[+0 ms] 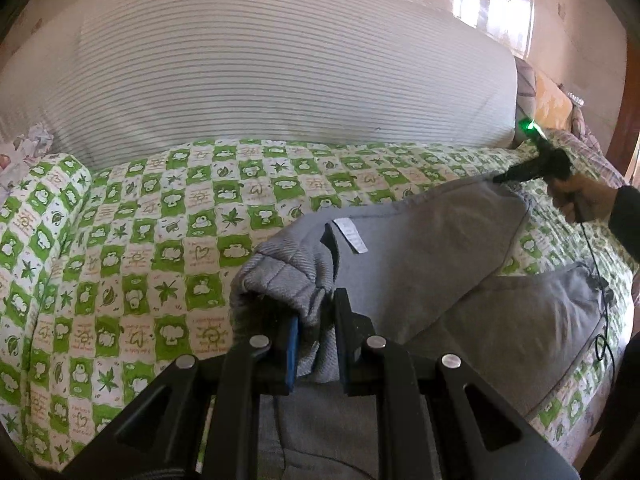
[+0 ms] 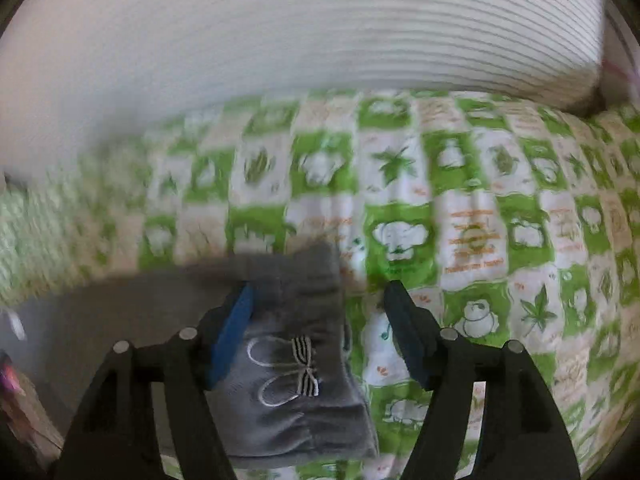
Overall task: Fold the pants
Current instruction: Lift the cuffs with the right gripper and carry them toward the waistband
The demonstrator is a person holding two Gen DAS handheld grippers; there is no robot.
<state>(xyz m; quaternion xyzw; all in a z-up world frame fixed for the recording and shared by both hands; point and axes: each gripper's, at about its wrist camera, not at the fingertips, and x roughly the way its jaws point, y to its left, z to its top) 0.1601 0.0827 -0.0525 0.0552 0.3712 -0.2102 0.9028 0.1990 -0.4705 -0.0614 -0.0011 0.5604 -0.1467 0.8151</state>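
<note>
While the left wrist view looks across a bed, the left gripper (image 1: 316,320) pinches a bunched, ribbed part of the grey sweatpants (image 1: 440,248) between its blue-padded fingers (image 1: 291,354), its jaws pressed onto the cloth. From that grip the sweatpants stretch away toward the right side of the bed, lying on a green-and-white checked bedsheet (image 1: 152,240) printed with leaves and small animals. A white label (image 1: 352,236) shows on the inside of the fabric near the pinched part. At the far right, the right gripper (image 1: 500,178) meets the far corner of the sweatpants, held by a hand (image 1: 580,196); a green light glows on its body, and whether its jaws are shut cannot be told from here. A thin black cable (image 1: 600,288) hangs from it over the cloth. Behind the sheet lies a white striped pillow (image 1: 280,80).

Seen from the right wrist view, which is blurred, the right gripper (image 2: 318,292) has its jaws spread apart. A corner of the sweatpants, bearing an embroidered bow (image 2: 284,372) in white thread, lies between and below the fingers, touching the left blue pad (image 2: 232,336) but not clamped. The right finger stands over the bare bedsheet.
</note>
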